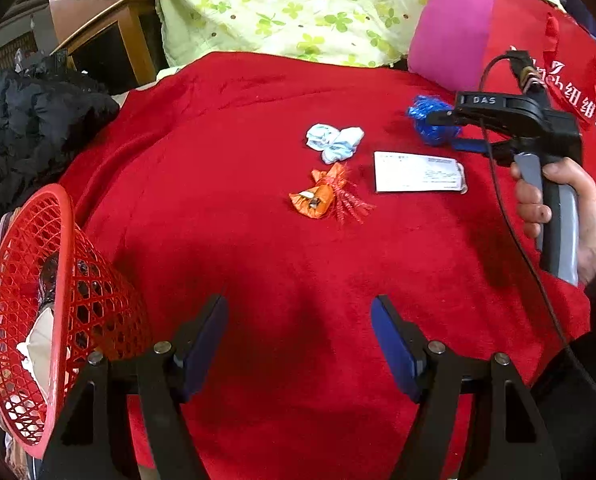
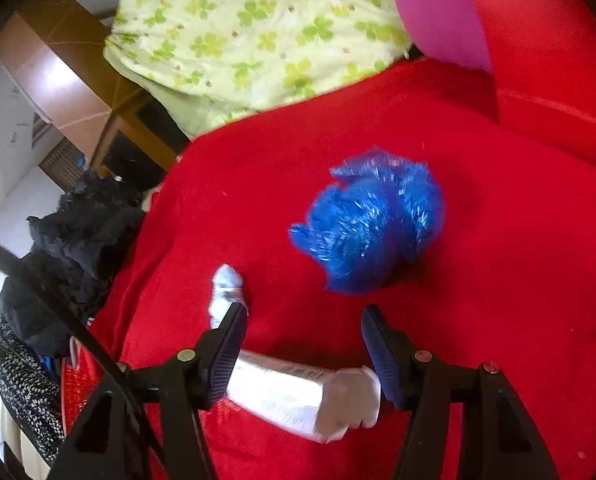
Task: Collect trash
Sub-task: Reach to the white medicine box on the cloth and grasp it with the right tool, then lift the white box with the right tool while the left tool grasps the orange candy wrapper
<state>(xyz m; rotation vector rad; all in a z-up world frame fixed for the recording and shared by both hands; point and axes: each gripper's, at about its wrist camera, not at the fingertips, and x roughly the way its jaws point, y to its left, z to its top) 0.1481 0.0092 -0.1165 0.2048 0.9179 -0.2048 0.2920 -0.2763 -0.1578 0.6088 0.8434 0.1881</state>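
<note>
Trash lies on a red blanket (image 1: 257, 264): a crumpled blue plastic ball (image 1: 432, 120), a pale blue tissue wad (image 1: 335, 142), an orange wrapper (image 1: 318, 198) and a white packet (image 1: 418, 172). My left gripper (image 1: 298, 344) is open and empty, low over the blanket near the red mesh basket (image 1: 37, 312). My right gripper (image 2: 304, 350) is open, just short of the blue ball (image 2: 370, 224), with the white packet (image 2: 298, 396) under its jaws and the tissue (image 2: 225, 292) by its left finger. In the left wrist view its tips (image 1: 444, 118) reach the blue ball.
The basket at left holds white paper. A black jacket (image 1: 29, 128) lies at far left. A green floral quilt (image 1: 298, 8), a pink pillow (image 1: 450, 36) and a red bag (image 1: 558, 72) stand behind. A wooden chair (image 1: 109, 12) is at back left.
</note>
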